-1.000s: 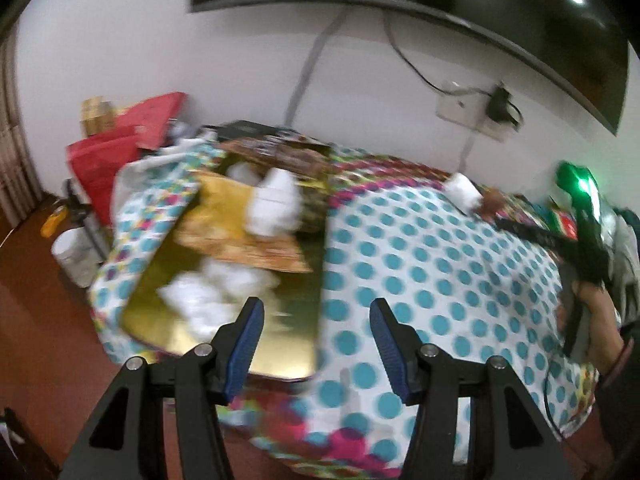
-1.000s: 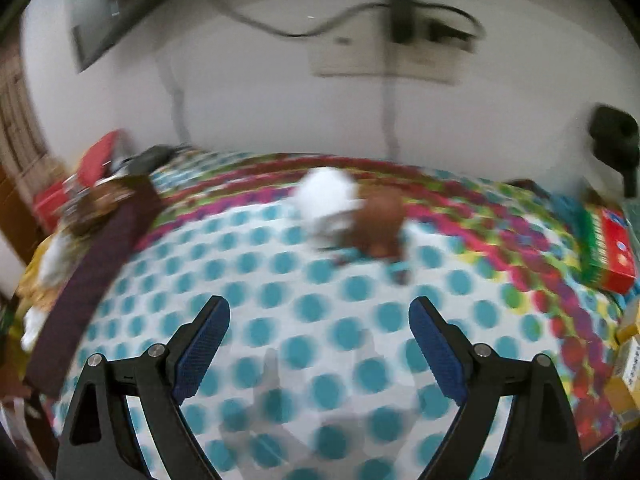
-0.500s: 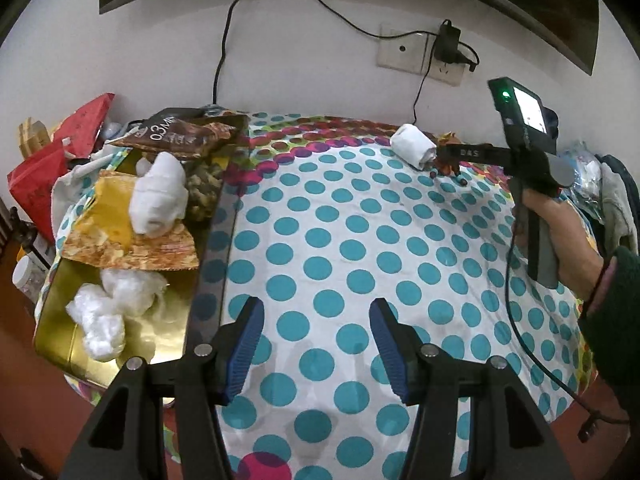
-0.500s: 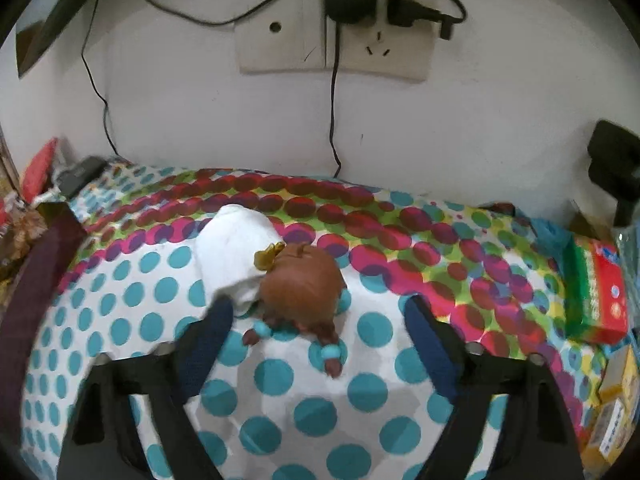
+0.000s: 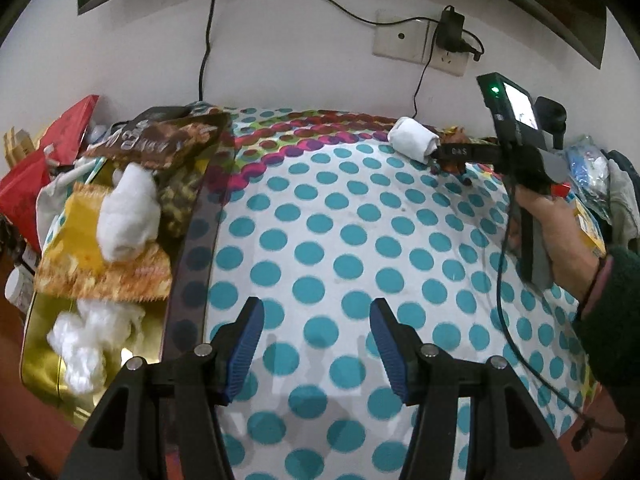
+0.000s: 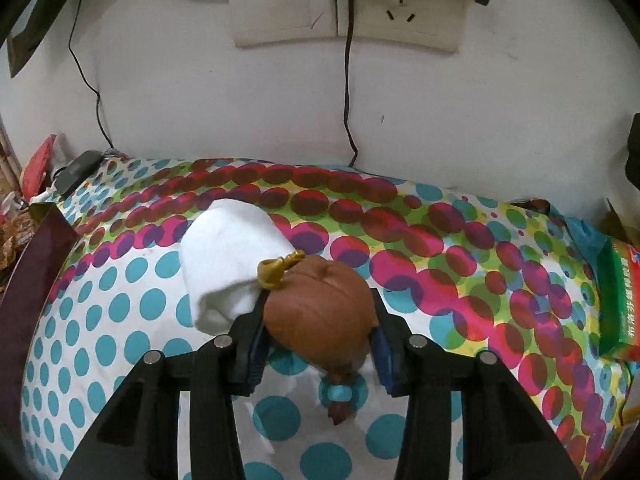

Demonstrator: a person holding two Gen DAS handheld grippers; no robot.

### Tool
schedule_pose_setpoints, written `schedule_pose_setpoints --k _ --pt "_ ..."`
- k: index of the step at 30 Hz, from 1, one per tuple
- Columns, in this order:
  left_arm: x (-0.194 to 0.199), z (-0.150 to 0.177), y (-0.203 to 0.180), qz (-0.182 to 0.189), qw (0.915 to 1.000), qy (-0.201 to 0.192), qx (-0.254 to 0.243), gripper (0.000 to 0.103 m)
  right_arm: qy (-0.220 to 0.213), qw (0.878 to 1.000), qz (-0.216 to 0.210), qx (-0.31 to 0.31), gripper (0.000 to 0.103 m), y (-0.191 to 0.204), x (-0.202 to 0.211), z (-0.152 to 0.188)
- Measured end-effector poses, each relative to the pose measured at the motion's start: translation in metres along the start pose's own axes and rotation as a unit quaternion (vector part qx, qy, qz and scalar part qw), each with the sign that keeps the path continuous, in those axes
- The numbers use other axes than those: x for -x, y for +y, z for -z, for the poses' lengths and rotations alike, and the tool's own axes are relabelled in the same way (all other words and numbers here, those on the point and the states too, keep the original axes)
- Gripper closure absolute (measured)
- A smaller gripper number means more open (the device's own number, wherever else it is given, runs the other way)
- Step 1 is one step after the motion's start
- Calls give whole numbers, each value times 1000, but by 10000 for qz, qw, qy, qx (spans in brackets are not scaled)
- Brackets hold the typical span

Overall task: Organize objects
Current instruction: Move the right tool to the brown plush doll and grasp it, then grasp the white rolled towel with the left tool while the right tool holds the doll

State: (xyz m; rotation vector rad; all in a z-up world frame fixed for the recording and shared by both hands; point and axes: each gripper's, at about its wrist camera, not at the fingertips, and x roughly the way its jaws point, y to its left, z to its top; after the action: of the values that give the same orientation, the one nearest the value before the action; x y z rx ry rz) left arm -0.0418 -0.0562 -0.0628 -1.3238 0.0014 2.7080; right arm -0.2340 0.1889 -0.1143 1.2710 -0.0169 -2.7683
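We have the right tongs (image 6: 318, 338), just closed, clamped on the brown pouch (image 6: 320, 312) w/ the white roll (image 6: 230, 264) touching its left, while the left tongs (image 5: 316, 350) stand apart, empty, well short of both.

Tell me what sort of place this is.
Probably a room in a home: a table under a dotted cloth, wall sockets with chargers plugged in, snack bags and household clutter.

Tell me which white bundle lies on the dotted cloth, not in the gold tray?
The rolled white cloth by the wall, touching the brown pouch; the other white bundles sit in the tray.
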Motion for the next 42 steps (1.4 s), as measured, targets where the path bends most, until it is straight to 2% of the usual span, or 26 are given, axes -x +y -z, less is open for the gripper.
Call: schedule_pose_setpoints --k 3,10,16,20,25,30,35,38,40,42 --pt "-8 -10 -7 86 9999 -46 -22 46 -26 10000 -7 -69 61 -10 6 5" --pt "-37 -43 -39 269 9993 -190 -152 46 -116 9994 292 -147 61 -49 31 26" --pt "-66 -77 -73 251 9981 -396 -412 46 -87 9988 300 -389 61 -73 51 48" --pt "-90 -104 -95 446 9969 -435 -483 46 -23 9986 236 -478 61 -79 53 52" --pt "-118 -129 -116 136 9960 -592 -657 46 3 9990 307 -321 61 -74 52 53" --pt "-132 -146 -124 100 9961 -718 -496 46 24 9990 373 -259 61 -72 52 54" --pt "-149 -159 -137 91 9961 -663 -566 46 29 9990 369 -257 61 -72 52 56" --pt "-166 -163 -137 20 9981 -476 -390 46 31 9990 379 -246 59 -70 51 57" --pt "-175 -162 -133 -178 9984 -434 -324 46 34 9990 383 -234 59 -68 50 58" --pt "-181 -162 -128 -217 9984 -438 -298 40 30 9990 366 -251 59 -66 50 60"
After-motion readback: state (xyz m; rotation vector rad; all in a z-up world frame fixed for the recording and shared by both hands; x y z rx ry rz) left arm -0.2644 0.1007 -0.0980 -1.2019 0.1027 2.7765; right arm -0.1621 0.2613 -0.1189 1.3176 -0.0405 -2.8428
